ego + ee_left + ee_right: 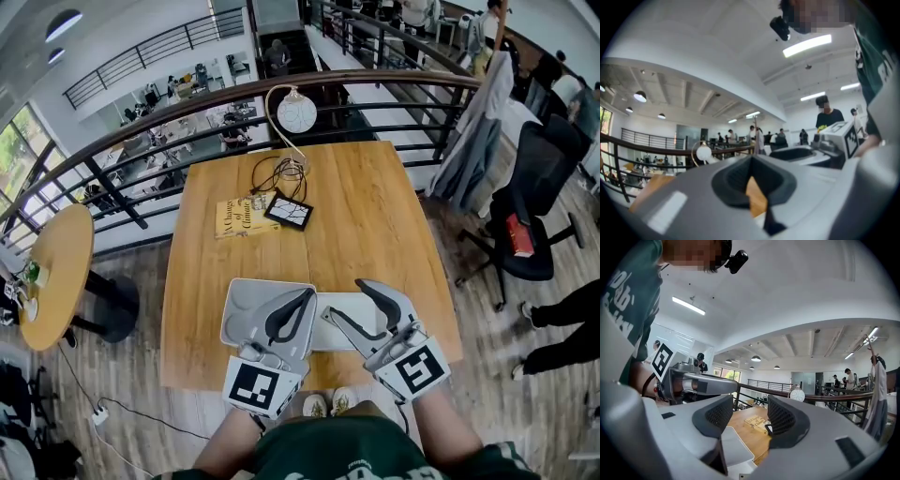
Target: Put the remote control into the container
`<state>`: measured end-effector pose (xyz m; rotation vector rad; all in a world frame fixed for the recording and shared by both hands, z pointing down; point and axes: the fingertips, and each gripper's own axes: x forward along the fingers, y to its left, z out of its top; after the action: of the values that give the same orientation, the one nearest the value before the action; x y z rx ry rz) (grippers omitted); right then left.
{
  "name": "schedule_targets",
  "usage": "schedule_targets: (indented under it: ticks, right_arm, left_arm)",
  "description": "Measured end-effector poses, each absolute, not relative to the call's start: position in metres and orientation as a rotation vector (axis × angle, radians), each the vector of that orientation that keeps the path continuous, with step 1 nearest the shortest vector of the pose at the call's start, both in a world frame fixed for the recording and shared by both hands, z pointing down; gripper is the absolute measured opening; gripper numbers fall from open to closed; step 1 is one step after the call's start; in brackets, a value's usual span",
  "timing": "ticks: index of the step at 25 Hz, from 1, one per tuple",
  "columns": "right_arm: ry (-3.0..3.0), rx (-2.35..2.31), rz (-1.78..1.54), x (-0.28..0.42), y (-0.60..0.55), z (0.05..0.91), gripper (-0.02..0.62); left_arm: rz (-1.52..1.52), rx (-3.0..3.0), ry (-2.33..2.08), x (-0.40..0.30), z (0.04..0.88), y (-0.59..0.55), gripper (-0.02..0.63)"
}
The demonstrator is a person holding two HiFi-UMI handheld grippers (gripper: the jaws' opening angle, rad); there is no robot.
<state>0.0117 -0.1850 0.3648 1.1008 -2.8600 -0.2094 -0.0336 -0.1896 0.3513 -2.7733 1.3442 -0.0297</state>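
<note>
A light grey container (pixel 246 302) with rounded corners sits on the wooden table (pixel 375 216) near its front edge. My left gripper (pixel 305 295) hovers over the container with its dark jaws shut and nothing seen between them; in the left gripper view the pads (pixel 740 176) meet at the tip. My right gripper (pixel 344 300) is to the right of it, held level, jaws open and empty (pixel 749 420). A pale flat rectangular piece (pixel 342 330) lies beside the container under the right gripper (pixel 733 446). I cannot make out a remote control; the left gripper hides much of the container's inside.
A yellow book (pixel 239 217) and a black square device (pixel 288 210) lie mid-table, with cables and a round lamp (pixel 296 112) at the far edge. A railing runs behind the table. A black office chair (pixel 534 206) stands right, a round side table (pixel 56 272) left.
</note>
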Motion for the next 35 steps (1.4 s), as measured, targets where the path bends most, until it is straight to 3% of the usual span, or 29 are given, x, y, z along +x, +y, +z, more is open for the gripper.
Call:
schedule_targets:
  ticks: [1,2,3,35]
  right_arm:
    - [-2.851,1.107,-0.227,0.012,-0.185,0.365,0.24]
    - [-2.841,1.108,-0.25,0.012,-0.185,0.364,0.166]
    - [-2.838,1.093,-0.268,0.011,-0.183,0.364,0.015]
    - [-2.903,1.076,-0.208,0.018,-0.173,0.352,0.015]
  left_arm:
    - [-0.022,-2.779,1.344,-0.034,0.351,-0.189,0.0]
    - [-0.013,-2.783,1.345,-0.034,0.35,-0.189,-0.001]
    - [-0.012,-2.782,1.345,-0.034,0.35,-0.189,0.0]
    - [-0.012,-2.788,1.315,-0.02,0.352,-0.182,0.0]
